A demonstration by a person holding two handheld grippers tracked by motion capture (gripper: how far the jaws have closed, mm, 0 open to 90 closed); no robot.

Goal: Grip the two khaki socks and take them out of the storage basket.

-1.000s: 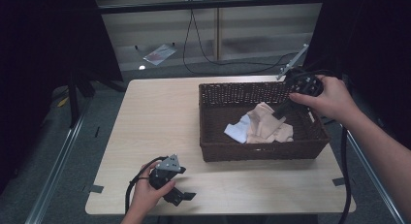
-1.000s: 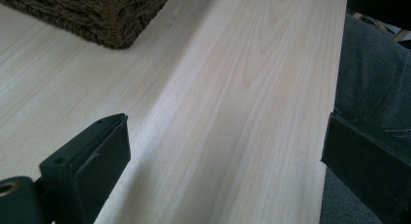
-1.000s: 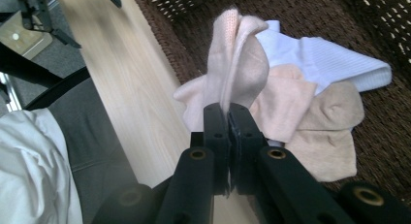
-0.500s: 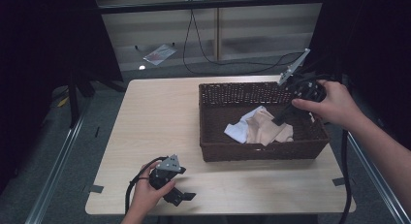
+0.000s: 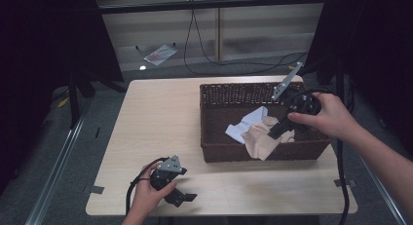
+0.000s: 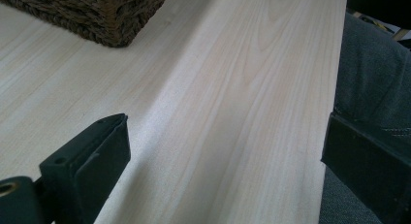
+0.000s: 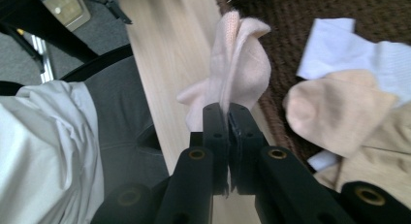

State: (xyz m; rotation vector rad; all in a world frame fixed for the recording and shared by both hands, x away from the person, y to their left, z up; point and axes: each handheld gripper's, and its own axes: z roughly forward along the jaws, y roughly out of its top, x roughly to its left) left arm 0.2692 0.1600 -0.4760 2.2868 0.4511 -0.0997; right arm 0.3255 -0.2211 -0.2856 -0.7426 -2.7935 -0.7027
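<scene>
At right of frame, the right tool (image 7: pixel 227 112) is clamping a pink sock (image 7: pixel 237 64) over the basket (image 5: pixel 253 149); next, lifting clear. The left tool (image 6: pixel 218 156) is resting apart.

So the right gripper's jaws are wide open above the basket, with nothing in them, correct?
Not quite. The right gripper is above the basket, but its jaws are shut on a pale pink sock, as the right gripper view shows.
</scene>
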